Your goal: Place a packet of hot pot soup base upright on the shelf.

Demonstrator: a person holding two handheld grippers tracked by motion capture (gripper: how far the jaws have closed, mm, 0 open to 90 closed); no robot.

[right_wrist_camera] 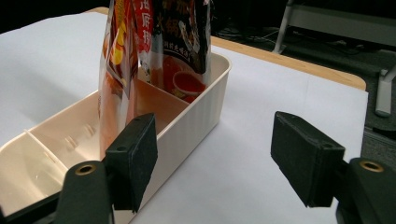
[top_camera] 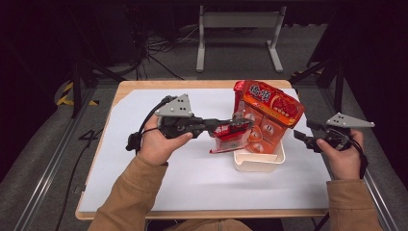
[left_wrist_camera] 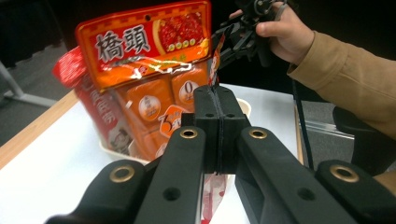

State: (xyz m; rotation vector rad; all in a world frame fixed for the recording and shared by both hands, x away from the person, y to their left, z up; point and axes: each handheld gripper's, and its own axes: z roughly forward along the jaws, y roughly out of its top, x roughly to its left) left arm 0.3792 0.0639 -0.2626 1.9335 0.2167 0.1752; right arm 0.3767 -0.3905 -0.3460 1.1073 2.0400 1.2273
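Left gripper (top_camera: 243,126) clamping tight on a small red packet (top_camera: 226,137), holding it level above the white sheet, just left of the cream bin (top_camera: 260,162). Right gripper (top_camera: 299,136) hanging slack and empty, jaws standing wide, hovering just off the bin's right side near the table's right edge.

Packing looking partly done: 2 tall packs already standing upright inside the bin, a big orange pack (top_camera: 272,110) leaning toward the right and a red pack (top_camera: 239,94) behind it at the far end. Held packet not yet inside; lowering and letting go remaining. In the right gripper view, near compartments of the bin (right_wrist_camera: 196,126) sitting bare behind thin dividers.

Bin resting on the table (top_camera: 192,84) right of centre, toward the near edge. Broad bare sheet (top_camera: 144,183) stretching toward the left and near edges, giving plenty of swing room. Tighter on the right, with the edge close by.
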